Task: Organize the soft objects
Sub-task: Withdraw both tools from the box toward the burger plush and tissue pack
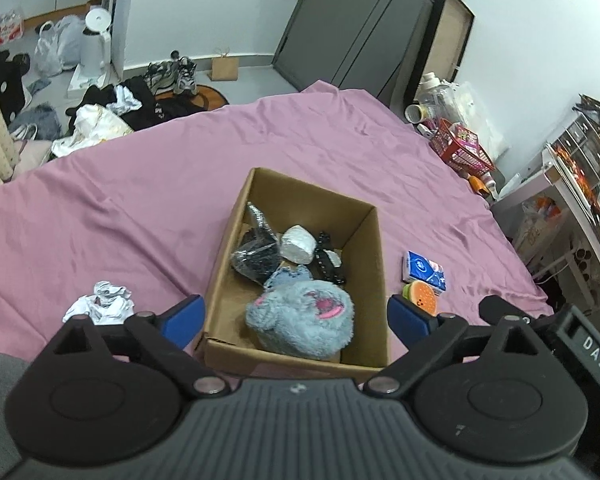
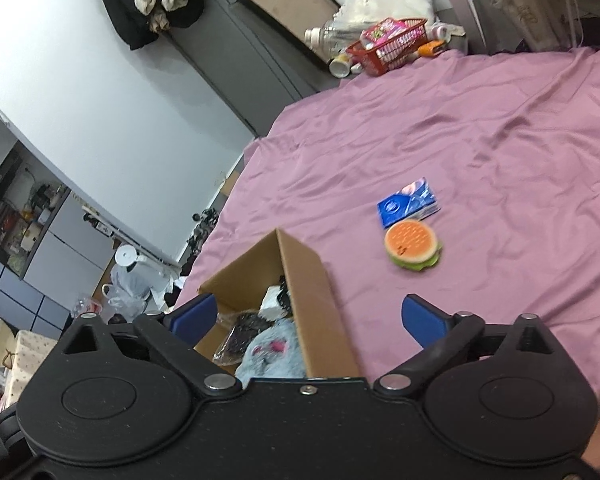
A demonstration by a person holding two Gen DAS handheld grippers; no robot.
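We see a wrinkled pink sheet carrying a cardboard box with a grey plush toy inside. Both the left gripper and right gripper hang spread, empty. Clothes litter the floor.

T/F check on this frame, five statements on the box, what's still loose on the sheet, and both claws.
1. The grey plush toy lies inside the cardboard box. True.
2. The burger-shaped toy is in the box. False: it lies on the pink sheet outside the box, next to the blue tissue pack.
3. The left claw is shut on the plush toy. False: its jaws are wide apart, either side of the box, holding nothing.
4. A crumpled white cloth lies on the sheet outside the box. True.
5. The right claw holds the tissue pack. False: it is open and empty.
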